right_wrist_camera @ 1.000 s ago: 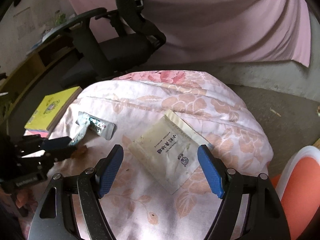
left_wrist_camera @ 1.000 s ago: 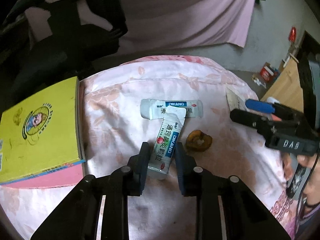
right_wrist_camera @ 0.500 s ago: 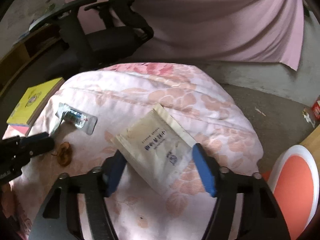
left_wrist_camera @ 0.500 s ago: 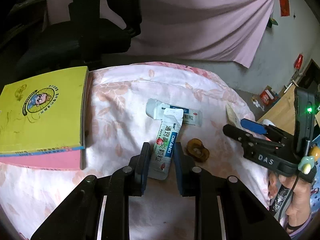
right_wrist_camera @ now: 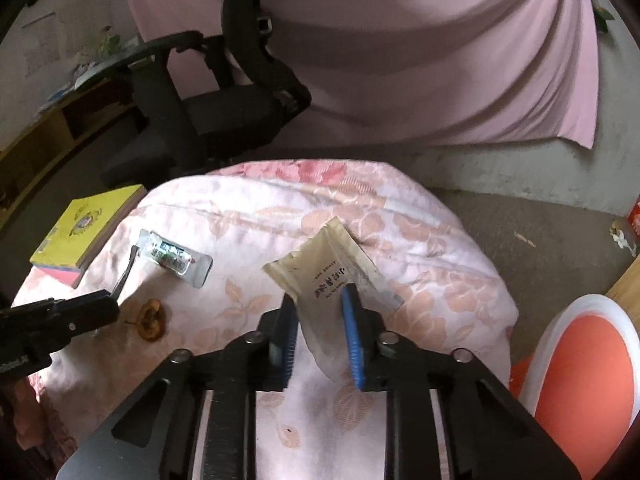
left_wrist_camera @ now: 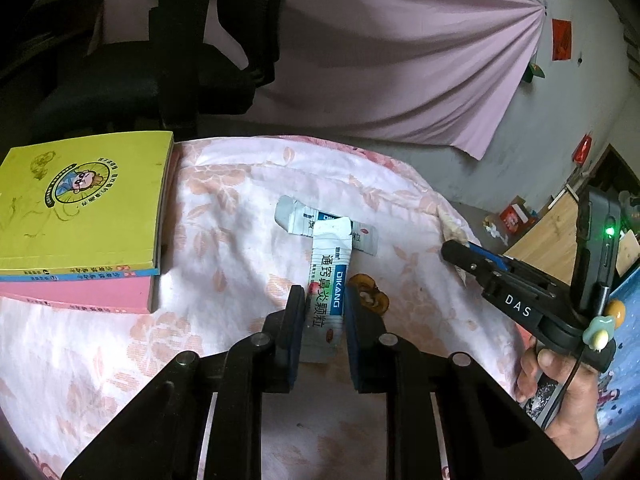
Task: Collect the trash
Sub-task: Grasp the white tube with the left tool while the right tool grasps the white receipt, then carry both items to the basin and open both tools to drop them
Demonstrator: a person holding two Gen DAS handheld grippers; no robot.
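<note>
Pink floral fabric (left_wrist_camera: 224, 240) covers the rounded work surface on which all the trash lies. Left gripper (left_wrist_camera: 320, 300): jaws pressed in on the near end of a white-and-blue DIKANG medicine sachet (left_wrist_camera: 329, 292), which runs straight ahead from between the fingers. The far end of this sachet overlaps a second, torn sachet (left_wrist_camera: 294, 218) lying crosswise just beyond it. Immediately to the right of the right finger sits a brown dried fruit peel (left_wrist_camera: 370, 298), close against the pad; whether it touches cannot be told.

Right gripper (right_wrist_camera: 318, 304): blue-padded jaws pinching a beige paper packet (right_wrist_camera: 320, 276), buckled into a fold between the pads, its far corner tilted up off the fabric and its near end hanging between the fingers. In the right wrist view the left gripper appears at the lower left edge with its sachet seen edge-on, and the peel lies near it.

Well to the left of both sets of jaws rests a yellow book (left_wrist_camera: 80, 204) stacked on a pink book (left_wrist_camera: 76, 294). A black office chair (right_wrist_camera: 208, 116) stands beyond the fabric, before a pink curtain (right_wrist_camera: 420, 48). An orange stool (right_wrist_camera: 584, 384) lies to the right of the right gripper.
</note>
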